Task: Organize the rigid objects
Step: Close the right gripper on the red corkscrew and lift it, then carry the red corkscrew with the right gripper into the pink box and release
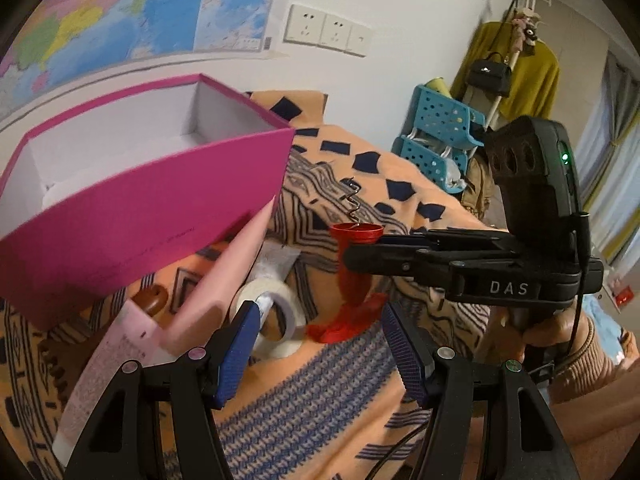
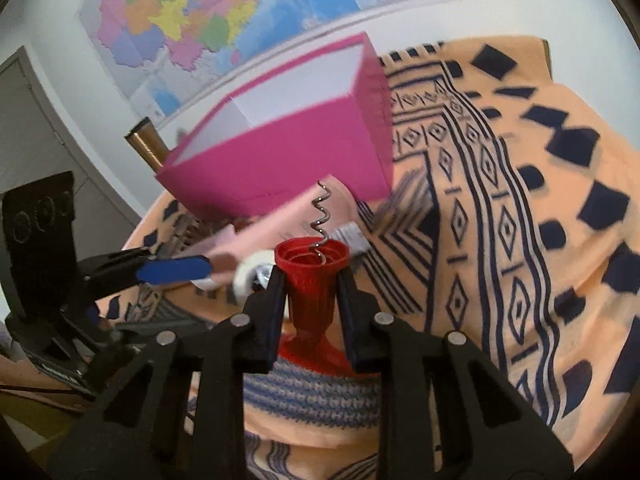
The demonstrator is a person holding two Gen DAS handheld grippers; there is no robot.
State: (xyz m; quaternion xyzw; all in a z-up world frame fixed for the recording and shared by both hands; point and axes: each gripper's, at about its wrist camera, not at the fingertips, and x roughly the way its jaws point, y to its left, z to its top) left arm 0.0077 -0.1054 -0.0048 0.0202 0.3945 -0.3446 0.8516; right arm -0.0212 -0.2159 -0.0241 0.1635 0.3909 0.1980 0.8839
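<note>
A red corkscrew (image 2: pixel 311 292) with a metal spiral (image 2: pixel 320 216) pointing up sits between the fingers of my right gripper (image 2: pixel 312 280), which is shut on its waist. From the left wrist the same corkscrew (image 1: pixel 352 280) shows side on, with my right gripper (image 1: pixel 350 256) clamped on it from the right. My left gripper (image 1: pixel 320 312) stands open just before it, with nothing between its blue pads (image 1: pixel 240 344). An open magenta box (image 1: pixel 152 200), white inside, sits at the left. A white tape roll (image 1: pixel 280 312) lies behind the left pad.
A pale pink flat piece (image 1: pixel 224 288) leans against the box, and a pink printed pack (image 1: pixel 112 364) lies below it. All rest on an orange patterned blanket (image 2: pixel 520 240). Blue perforated baskets (image 1: pixel 444 128) and a coat stand (image 1: pixel 516 60) are at the back right.
</note>
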